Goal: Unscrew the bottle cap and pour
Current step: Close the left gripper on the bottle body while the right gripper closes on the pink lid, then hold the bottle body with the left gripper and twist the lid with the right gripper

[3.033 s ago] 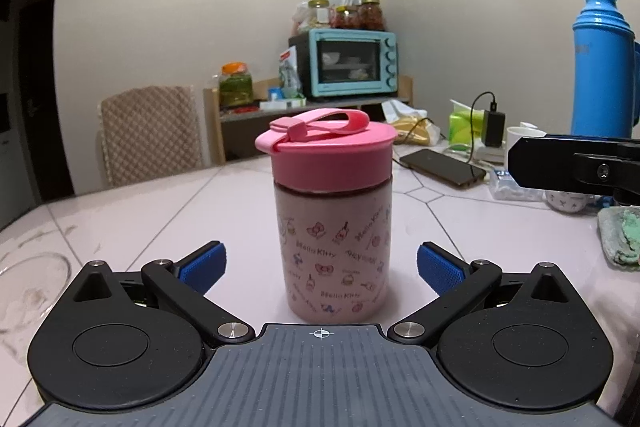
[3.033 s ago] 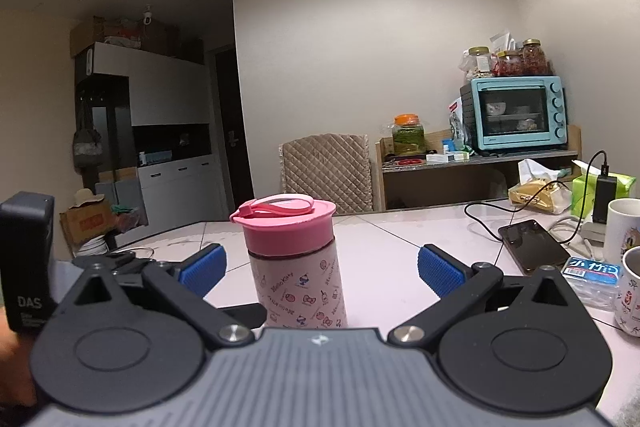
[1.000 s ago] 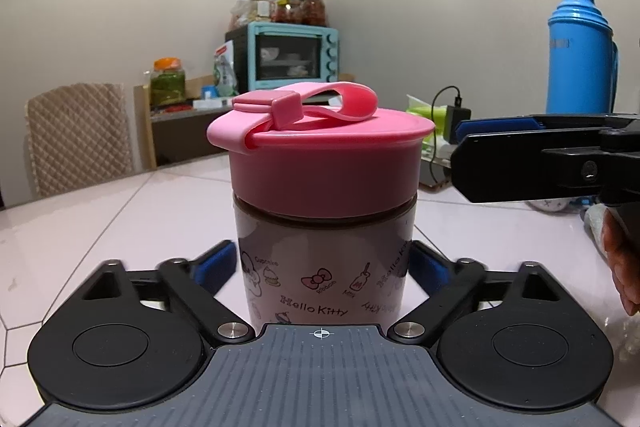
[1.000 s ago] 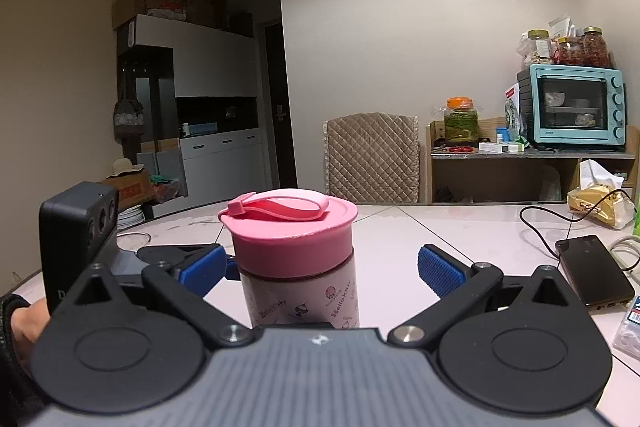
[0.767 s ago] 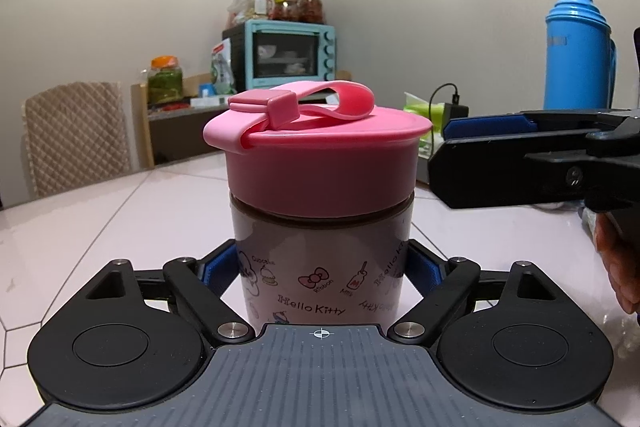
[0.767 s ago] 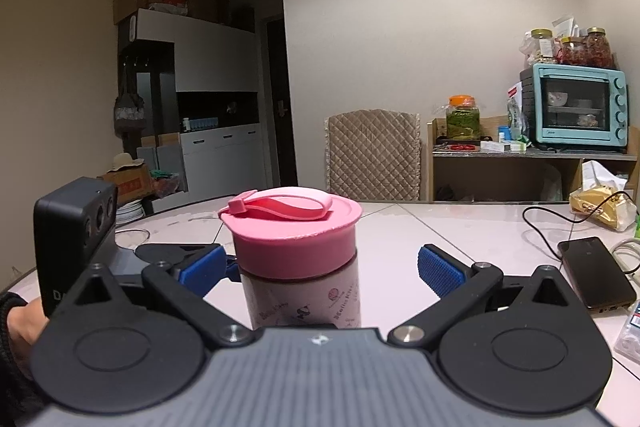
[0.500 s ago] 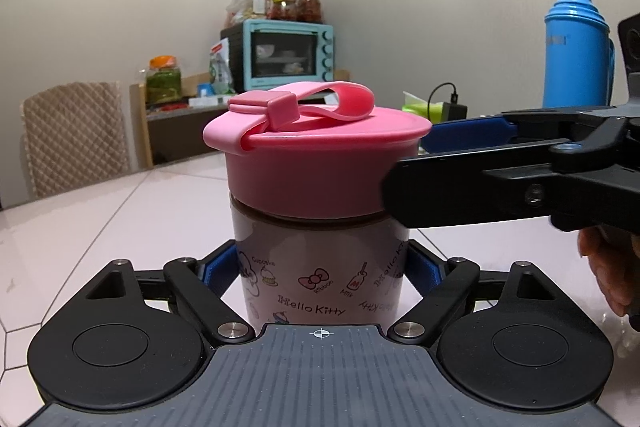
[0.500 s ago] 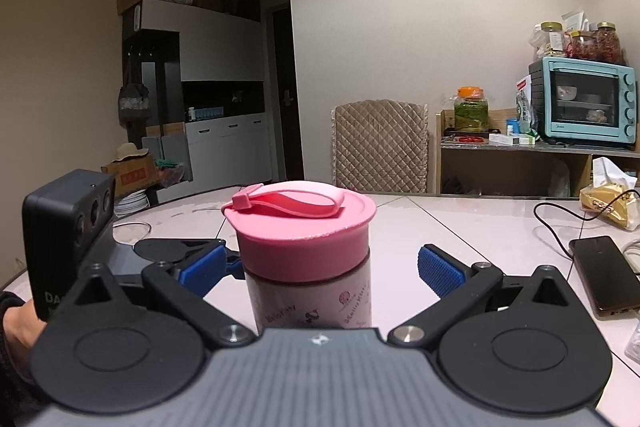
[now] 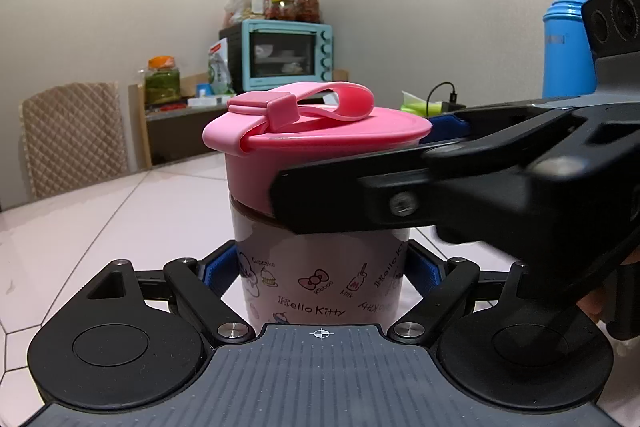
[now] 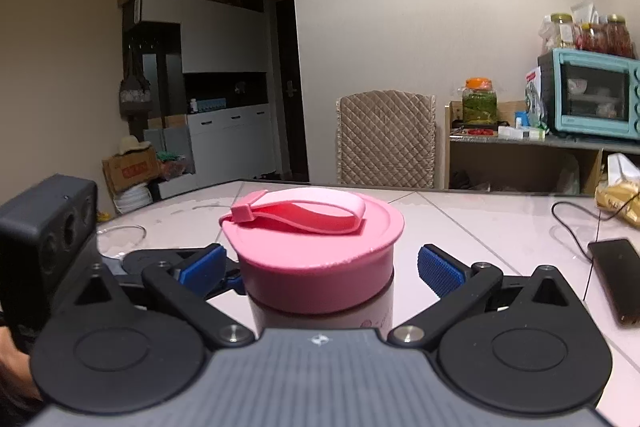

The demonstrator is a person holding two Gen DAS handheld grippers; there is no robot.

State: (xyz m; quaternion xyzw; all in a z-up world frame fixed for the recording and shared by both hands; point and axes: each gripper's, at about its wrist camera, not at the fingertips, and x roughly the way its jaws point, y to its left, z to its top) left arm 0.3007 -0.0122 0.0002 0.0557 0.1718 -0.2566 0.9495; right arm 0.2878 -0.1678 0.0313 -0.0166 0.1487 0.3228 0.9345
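White tiled table (image 9: pixel 120 227) fills our lower frames. Our left gripper (image 9: pixel 320 269) is clenched on the Hello Kitty bottle (image 9: pixel 320 283) at centre, blue pads against its body. Our right gripper (image 10: pixel 320 267) stands released, pads flanking the pink cap (image 10: pixel 316 247) without touching. Behind, at upper centre, a teal oven (image 9: pixel 286 53)

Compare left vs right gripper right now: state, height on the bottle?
The left gripper is shut on the bottle, blue pads pressed to its printed body; the right gripper is open, with gaps on both sides. The left sits low, below the pink cap; the right is up at cap level, straddling it. Shared: both have black fingers with blue pads and face the same bottle, which stands upright on the table.
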